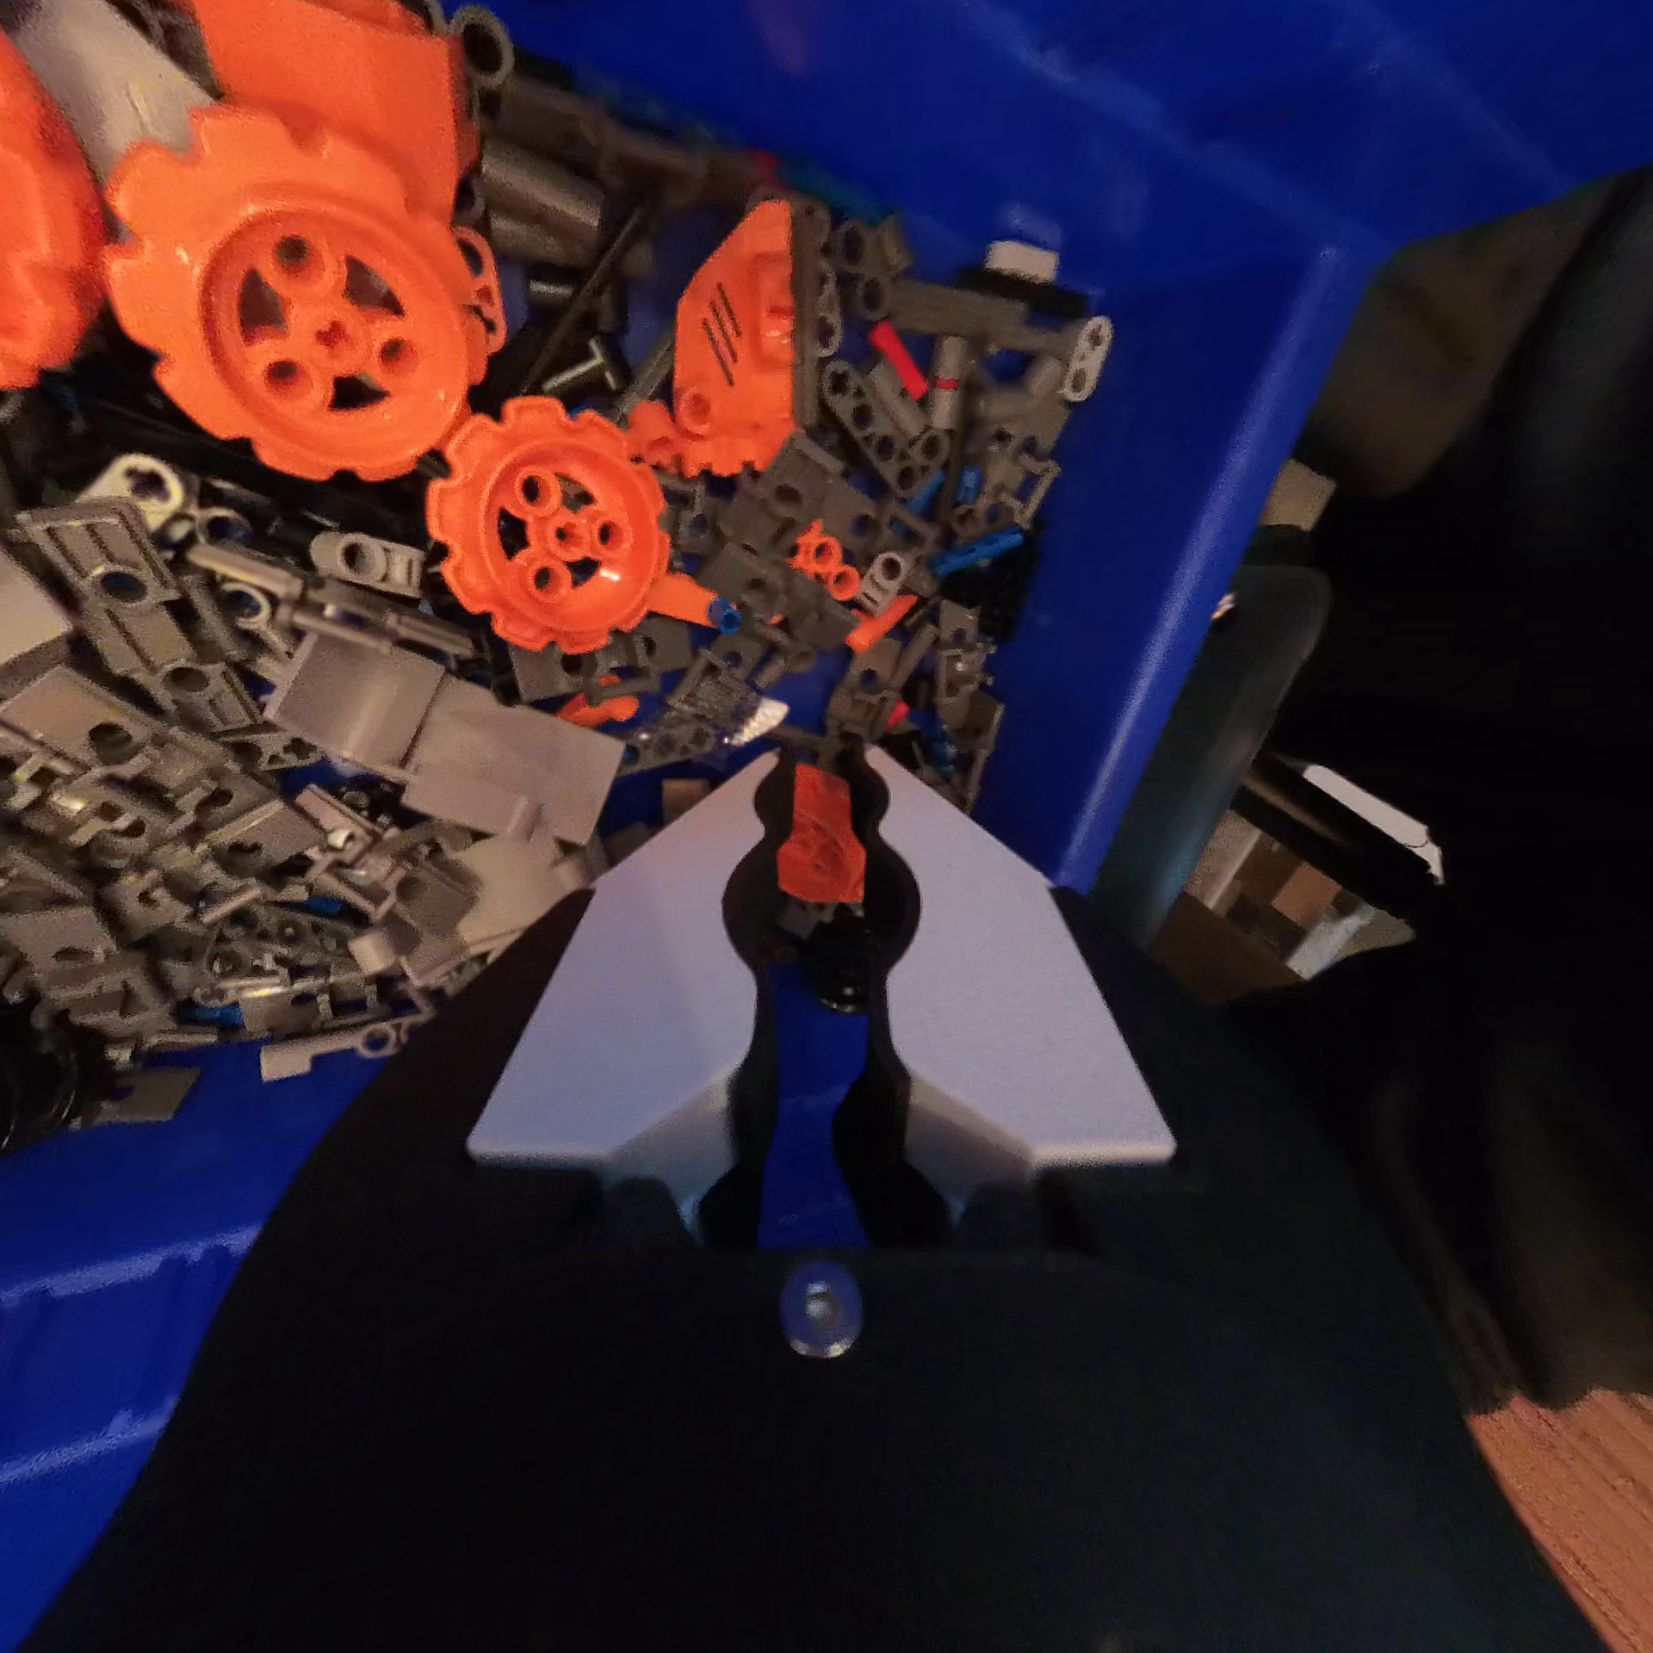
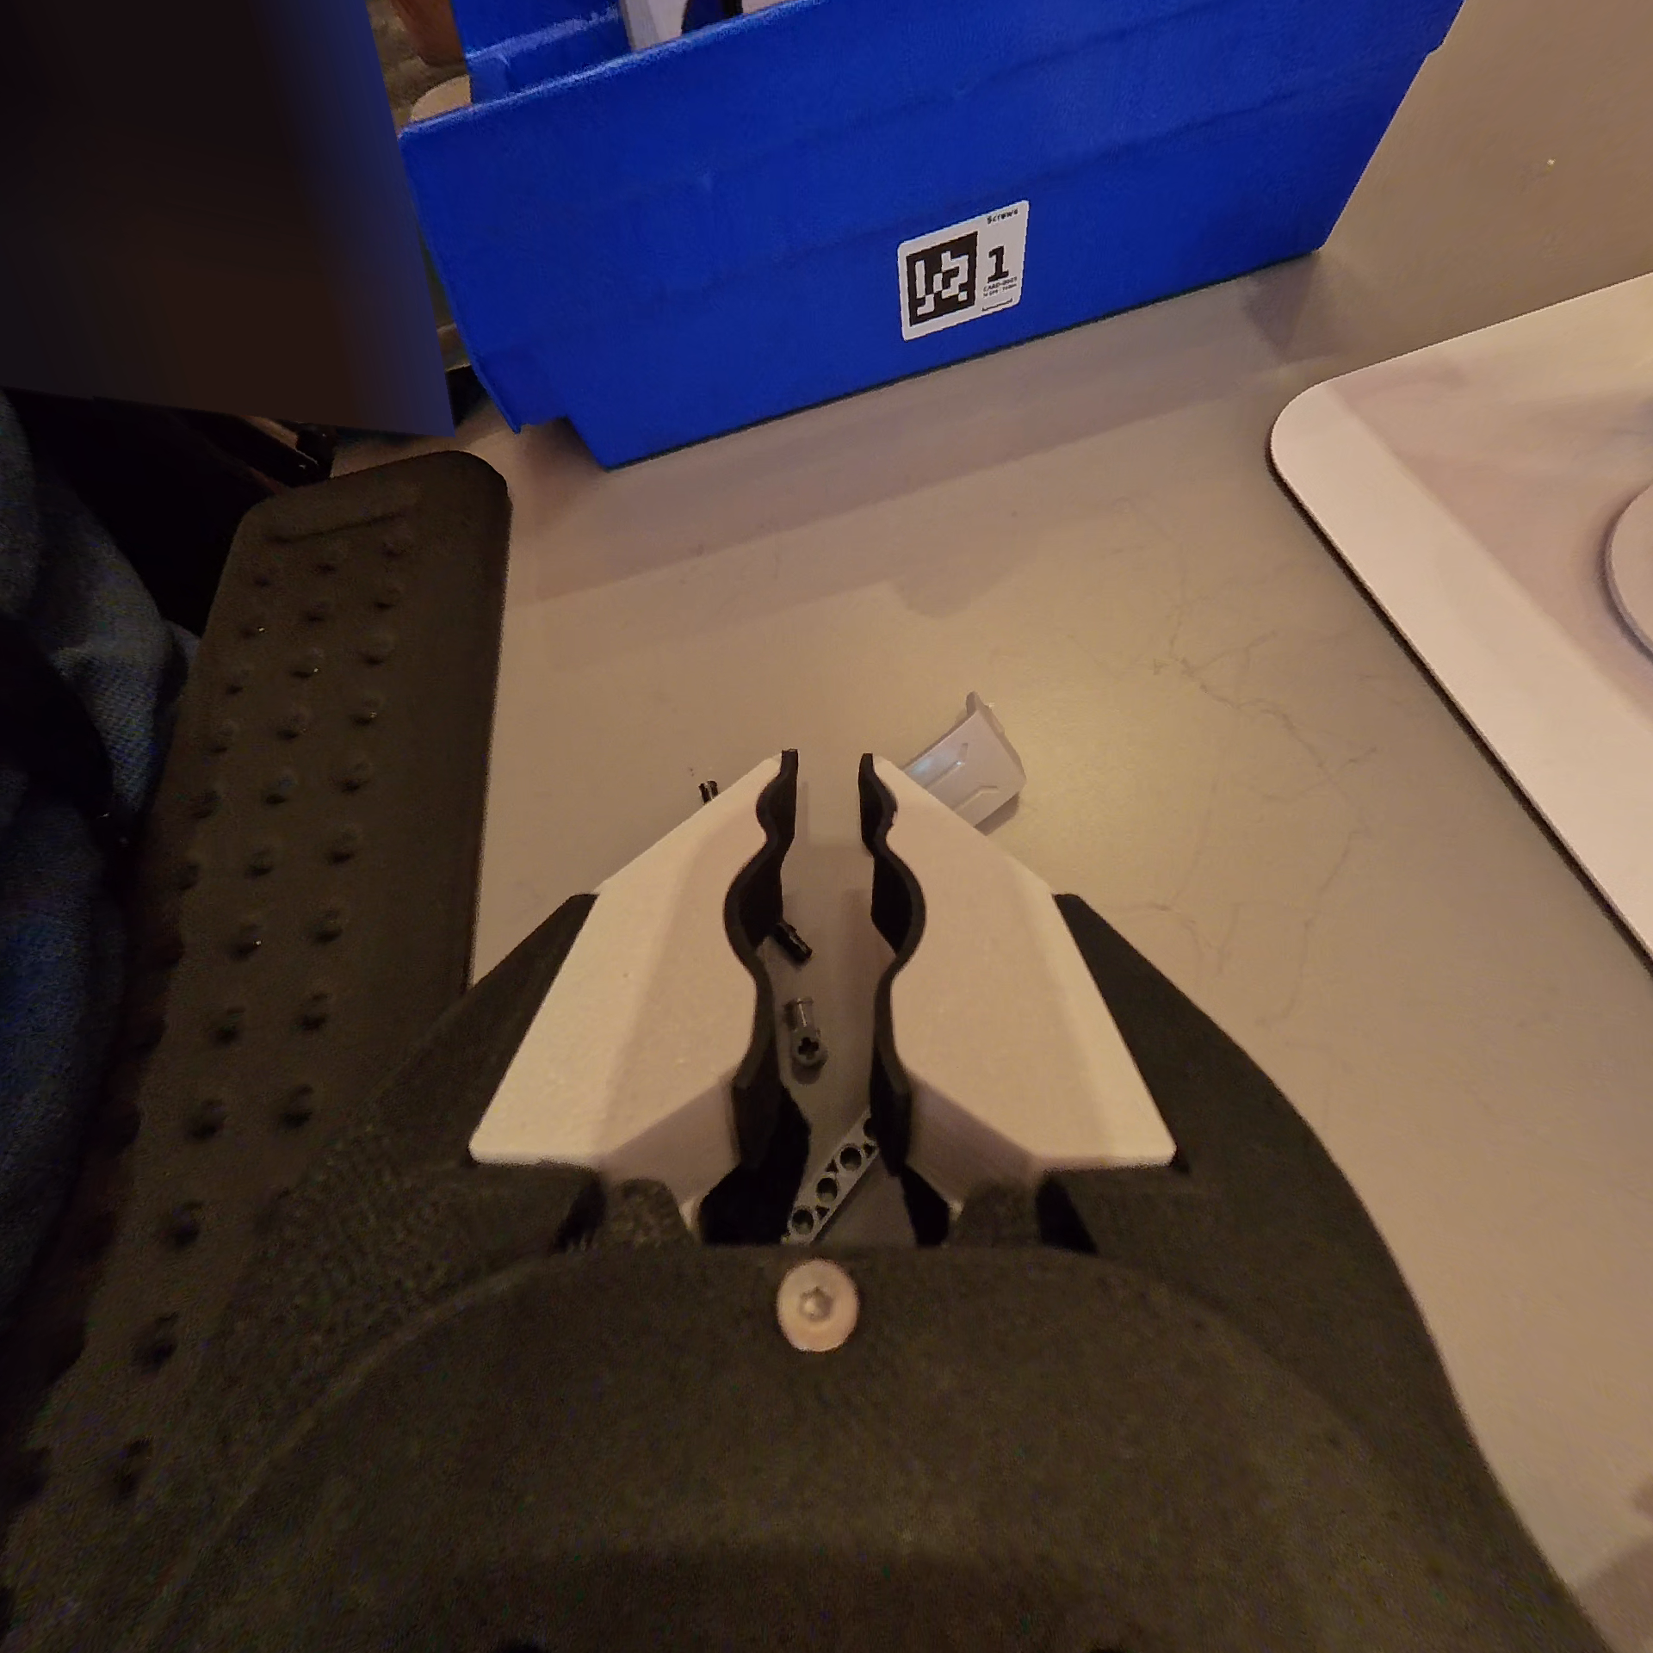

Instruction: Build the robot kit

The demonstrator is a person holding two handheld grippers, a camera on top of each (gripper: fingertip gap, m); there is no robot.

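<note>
Inside the blue bin (image 1: 1118, 134), the left gripper (image 1: 821, 769) pinches a small orange piece (image 1: 821, 845) just near of the grey and orange parts heap (image 1: 358, 581), while the right gripper (image 2: 827, 769), jaws slightly apart and empty, hangs over small grey pins (image 2: 805, 1038) on the beige table (image 2: 1118, 671), a grey curved panel (image 2: 966, 778) just right.

orange wheel (image 1: 36, 206) cut off at left, white tray (image 2: 1476, 537) cut off at right

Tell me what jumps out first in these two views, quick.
The left gripper is shut on a small orange piece, inside a blue bin heaped with grey parts and big orange wheels. The right gripper hangs open above a grey table, small grey pieces beneath it.
</note>
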